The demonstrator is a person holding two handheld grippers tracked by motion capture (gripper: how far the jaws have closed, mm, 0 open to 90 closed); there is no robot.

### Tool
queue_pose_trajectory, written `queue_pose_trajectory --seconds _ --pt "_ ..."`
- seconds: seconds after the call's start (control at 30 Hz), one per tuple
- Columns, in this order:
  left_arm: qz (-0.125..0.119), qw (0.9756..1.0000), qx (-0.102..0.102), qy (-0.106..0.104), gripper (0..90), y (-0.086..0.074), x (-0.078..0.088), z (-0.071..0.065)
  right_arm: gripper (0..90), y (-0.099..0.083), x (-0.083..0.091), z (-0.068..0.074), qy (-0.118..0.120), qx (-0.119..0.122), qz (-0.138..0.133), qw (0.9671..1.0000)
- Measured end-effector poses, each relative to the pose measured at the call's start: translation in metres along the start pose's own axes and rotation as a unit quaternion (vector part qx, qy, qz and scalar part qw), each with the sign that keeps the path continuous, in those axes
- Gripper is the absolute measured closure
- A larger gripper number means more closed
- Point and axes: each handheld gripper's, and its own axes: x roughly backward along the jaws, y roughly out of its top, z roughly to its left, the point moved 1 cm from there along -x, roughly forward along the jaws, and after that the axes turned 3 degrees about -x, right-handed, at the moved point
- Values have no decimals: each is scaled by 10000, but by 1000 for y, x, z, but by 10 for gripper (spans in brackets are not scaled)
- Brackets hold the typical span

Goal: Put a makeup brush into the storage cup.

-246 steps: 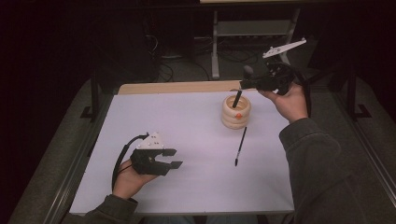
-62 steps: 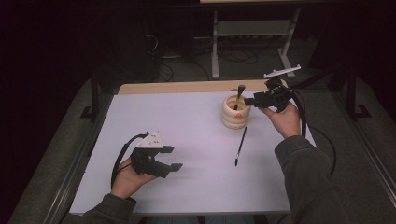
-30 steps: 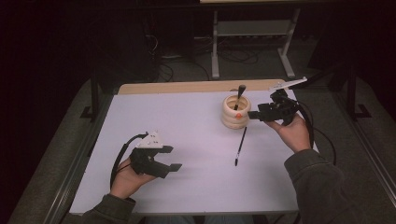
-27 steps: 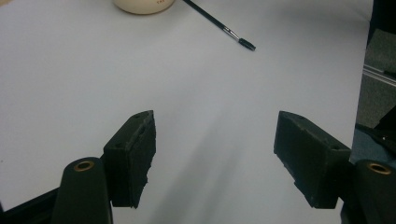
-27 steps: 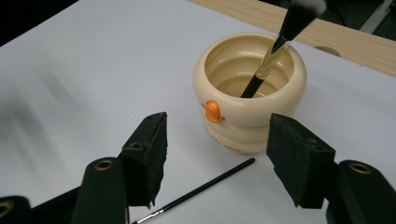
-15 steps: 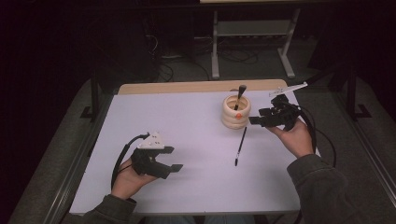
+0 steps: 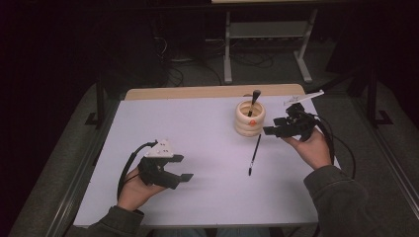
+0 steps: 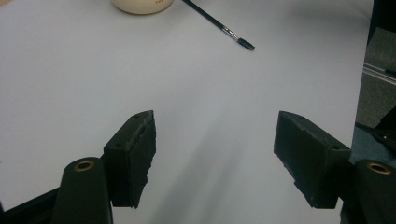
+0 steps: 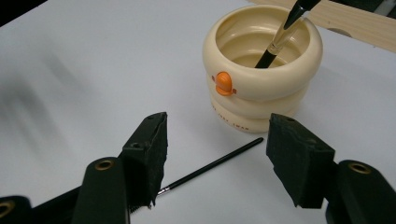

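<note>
Resting at the left of the white table point(image 7: 207, 197), left gripper point(image 7: 184, 168) sits idle in its hand, jaws spread with nothing between them, pointed across the sheet toward the loose brush point(image 7: 254, 154)

Centre: loose brush lies flat on the table, just beside the cream pot's point(image 7: 249, 118) foot, bristle tip toward the person, handle end near the pot

Right gripper point(image 7: 269, 131) hovers beside the pot, jaws spread and empty; in the right gripper view the brush point(image 9: 212, 165) lies on the table beyond the open jaws

Likely step: picking up the loose brush. Advice: lower until both pads straddle the thin handle, pinch near mid-length, lift level, keep clear of the pot wall

Pot holds one brush point(image 7: 254, 101), leaning on the rim, handle down; otherwise looks empty
</note>
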Motion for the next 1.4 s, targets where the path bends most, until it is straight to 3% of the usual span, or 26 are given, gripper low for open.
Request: queue_pose_trajectory --seconds 1.4 --pt "10 10000 -16 -13 296 2 -3 -3 387 -18 0 7 10 169 184 9997"
